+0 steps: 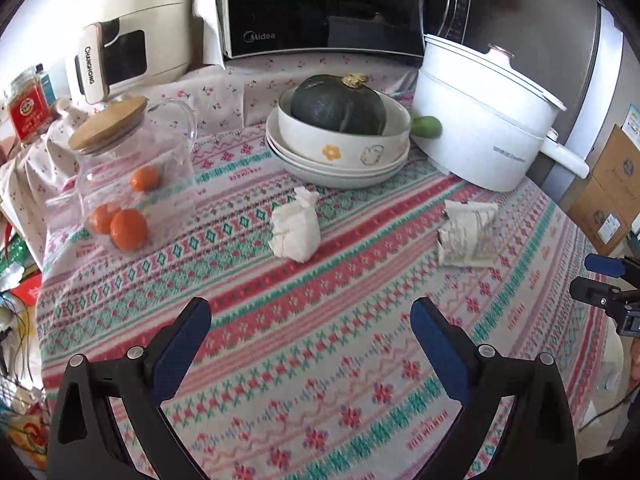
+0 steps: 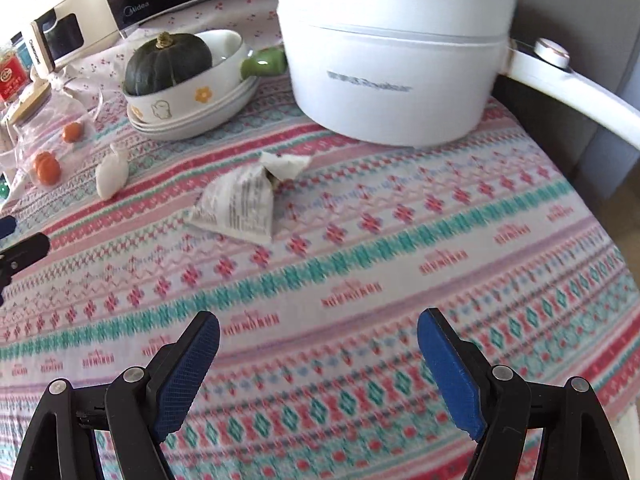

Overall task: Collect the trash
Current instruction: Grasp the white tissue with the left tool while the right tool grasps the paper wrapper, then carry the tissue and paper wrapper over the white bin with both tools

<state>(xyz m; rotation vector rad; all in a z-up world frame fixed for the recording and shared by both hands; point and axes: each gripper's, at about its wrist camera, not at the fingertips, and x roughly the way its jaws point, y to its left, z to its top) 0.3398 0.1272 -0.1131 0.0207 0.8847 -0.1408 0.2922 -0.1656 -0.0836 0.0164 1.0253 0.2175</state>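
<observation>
Both tools hang over the patterned tabletop (image 1: 320, 360) with nothing between the fingers: the left tool (image 1: 310, 312) spread wide, the right tool (image 2: 318, 324) likewise apart. Beyond lie a crumpled white tissue (image 1: 295, 226) and a torn printed wrapper (image 2: 240, 204), its print unreadable. Farther back, the white pot (image 2: 392, 60) bears blurred lettering; the microwave (image 1: 320, 8) reads "Midea", the cream appliance (image 1: 132, 20) "CHANGHONG".
</observation>
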